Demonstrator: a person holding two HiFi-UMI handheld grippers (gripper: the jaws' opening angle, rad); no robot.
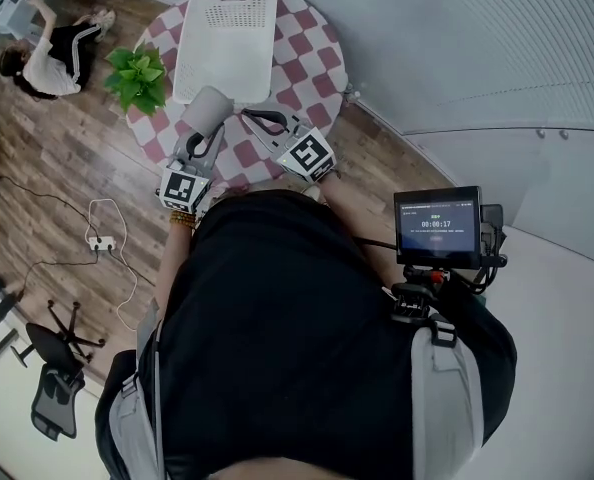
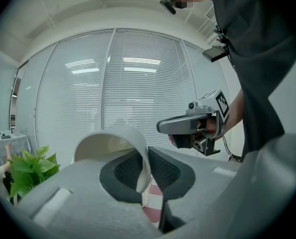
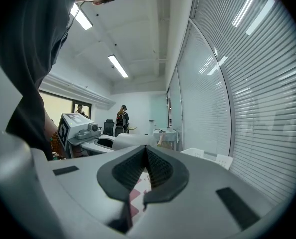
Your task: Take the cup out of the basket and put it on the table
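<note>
White cup, clear of the basket and tilted above the bench, is pinched by one wall in the left tool, right tool closed empty; such a grip may slip, dropping it.

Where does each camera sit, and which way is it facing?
Head view: on the head, steeply down onto table, basket; torso, left gripper, right gripper show.
Left gripper view: on left gripper, toward blinds, jaws shut on cup; right gripper shows.
Right gripper view: on right gripper, along blinds, jaws shut; left gripper shows.
All share the cup.
</note>
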